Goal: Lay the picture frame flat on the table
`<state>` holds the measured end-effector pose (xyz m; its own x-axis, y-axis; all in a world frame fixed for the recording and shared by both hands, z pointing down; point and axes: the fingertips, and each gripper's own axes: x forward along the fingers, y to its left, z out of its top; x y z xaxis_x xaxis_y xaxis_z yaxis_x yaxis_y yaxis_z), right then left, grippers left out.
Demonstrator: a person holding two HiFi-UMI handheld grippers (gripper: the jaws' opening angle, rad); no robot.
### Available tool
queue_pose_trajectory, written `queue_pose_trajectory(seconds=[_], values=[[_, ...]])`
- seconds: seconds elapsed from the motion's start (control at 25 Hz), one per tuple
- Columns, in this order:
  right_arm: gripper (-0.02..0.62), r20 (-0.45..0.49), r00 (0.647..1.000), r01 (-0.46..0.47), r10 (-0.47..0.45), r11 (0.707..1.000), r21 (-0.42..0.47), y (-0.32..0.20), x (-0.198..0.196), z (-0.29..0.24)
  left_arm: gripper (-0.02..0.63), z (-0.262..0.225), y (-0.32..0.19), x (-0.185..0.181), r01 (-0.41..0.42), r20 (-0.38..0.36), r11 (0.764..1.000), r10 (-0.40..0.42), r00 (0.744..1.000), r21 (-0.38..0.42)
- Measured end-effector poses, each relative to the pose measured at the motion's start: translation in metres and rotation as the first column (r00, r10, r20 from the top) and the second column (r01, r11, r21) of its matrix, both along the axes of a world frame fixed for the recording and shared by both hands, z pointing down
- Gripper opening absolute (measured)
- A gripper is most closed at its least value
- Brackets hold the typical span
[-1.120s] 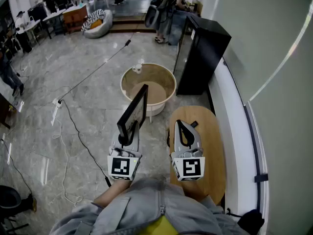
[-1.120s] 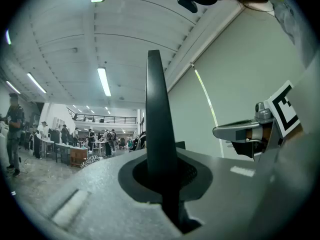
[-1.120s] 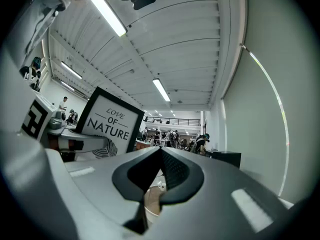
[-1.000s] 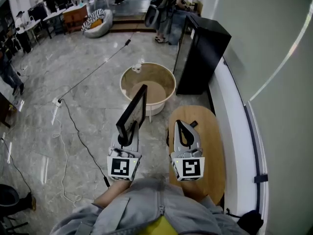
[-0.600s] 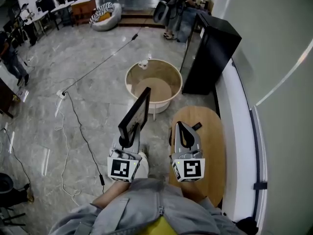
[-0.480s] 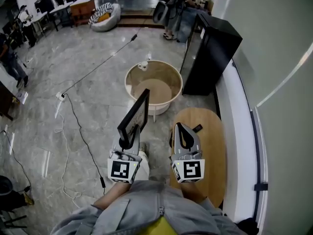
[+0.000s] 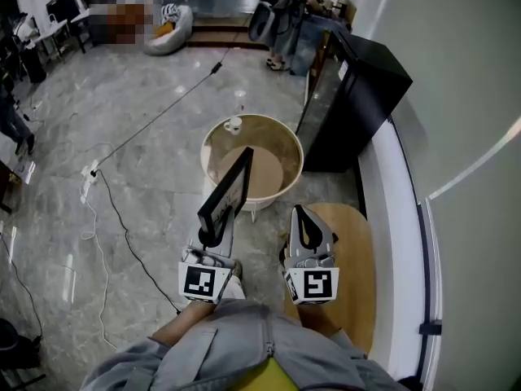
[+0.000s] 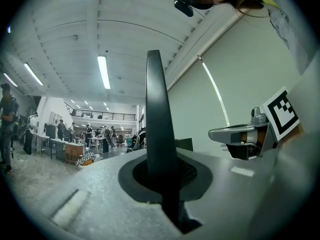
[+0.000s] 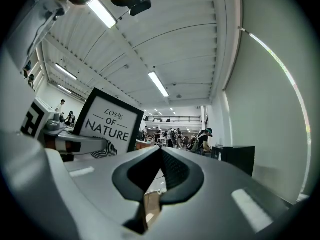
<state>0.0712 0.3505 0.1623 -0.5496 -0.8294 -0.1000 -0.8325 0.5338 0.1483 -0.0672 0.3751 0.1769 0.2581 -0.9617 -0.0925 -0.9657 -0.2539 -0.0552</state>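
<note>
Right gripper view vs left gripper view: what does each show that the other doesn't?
Only the right gripper view: the printed face of the picture frame, reading LOVE OF NATURE. Only the left gripper view: the frame edge-on and upright, the left gripper shut on it, and the right gripper from the side. Both: the frame, ceiling strip lights, people in the far hall.

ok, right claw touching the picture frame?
Apart. Head view shows floor between the right claw and the picture frame, which only the left claw grips.
</note>
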Motion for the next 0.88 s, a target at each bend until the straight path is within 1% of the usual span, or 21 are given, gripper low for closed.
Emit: queue_pose_trajectory(seconds=[0.2,0.32,0.44,0.6,0.76,0.88], values=[[0.0,0.013,0.999,-0.031,0.031,0.999,0.009,-0.063,-0.03,-0.007,0.015,-0.004,-0.069,-0.026,-0.043,0.001,0.999,0.043,0.999,0.018],[0.0,0.0,0.998,-0.059,0.059,0.998,0.005,-0.094,-0.039,0.002,0.015,-0.004,-0.102,-0.034,-0.077,0.001,0.997,0.077,0.997,0.014],[0.0,-0.004,0.997,-0.083,0.083,0.997,-0.006,-0.114,-0.047,0.011,0.015,0.005,-0.126,-0.043,-0.096,-0.012,0.995,0.096,0.995,-0.003],[0.0,-0.02,0.995,-0.101,0.101,0.994,-0.04,-0.135,-0.052,0.023,0.015,0.015,-0.154,-0.052,-0.107,-0.056,0.994,0.106,0.993,-0.016],[0.0,-0.028,0.993,-0.12,0.119,0.991,-0.064,-0.159,-0.054,0.024,0.015,0.019,-0.177,-0.055,-0.126,-0.066,0.991,0.123,0.99,-0.042],[0.0,-0.032,0.994,-0.11,0.108,0.992,-0.064,-0.179,-0.061,0.024,0.015,0.025,-0.195,-0.056,-0.135,-0.075,0.989,0.131,0.989,-0.06]])
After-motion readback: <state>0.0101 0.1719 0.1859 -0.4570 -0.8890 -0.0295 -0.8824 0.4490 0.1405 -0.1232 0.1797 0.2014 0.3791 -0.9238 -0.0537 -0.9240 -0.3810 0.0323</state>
